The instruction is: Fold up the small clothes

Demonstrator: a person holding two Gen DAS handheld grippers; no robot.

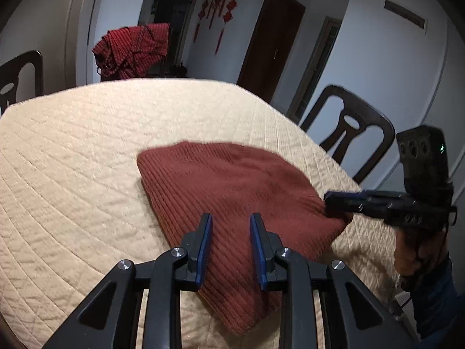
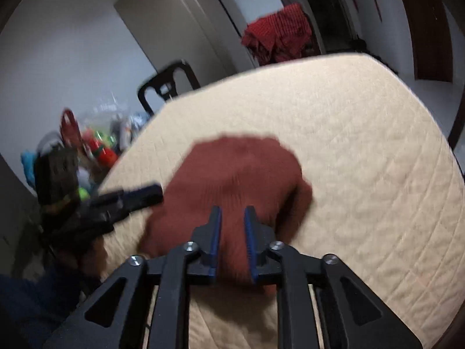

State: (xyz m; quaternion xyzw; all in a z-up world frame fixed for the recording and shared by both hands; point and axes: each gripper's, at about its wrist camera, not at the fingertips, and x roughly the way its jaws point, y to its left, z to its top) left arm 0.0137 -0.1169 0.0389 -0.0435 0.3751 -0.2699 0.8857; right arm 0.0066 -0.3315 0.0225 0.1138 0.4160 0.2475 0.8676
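A rust-red ribbed knit, folded into a rough wedge, is lying on the table's cream quilted cover, toward the near right edge.

The left claw is hovering over the knit's near part. Its 2 blue-padded fingers are standing a narrow gap apart, with cloth showing behind the gap but nothing pinched between the pads, so it is released. In the right wrist view it is reaching in from the left, its tip at the knit's left edge; blur hides whether it is touching.

The right claw is sitting above the knit's near edge, its fingers close together with a slim gap between them. That view is smeared, and the cloth seems to lie behind the pads rather than in them. In the left wrist view its tip is meeting the knit's right corner, where the fabric is bunching slightly; I cannot tell whether it is grasping the cloth or only resting against it. A hand is gripping its handle.
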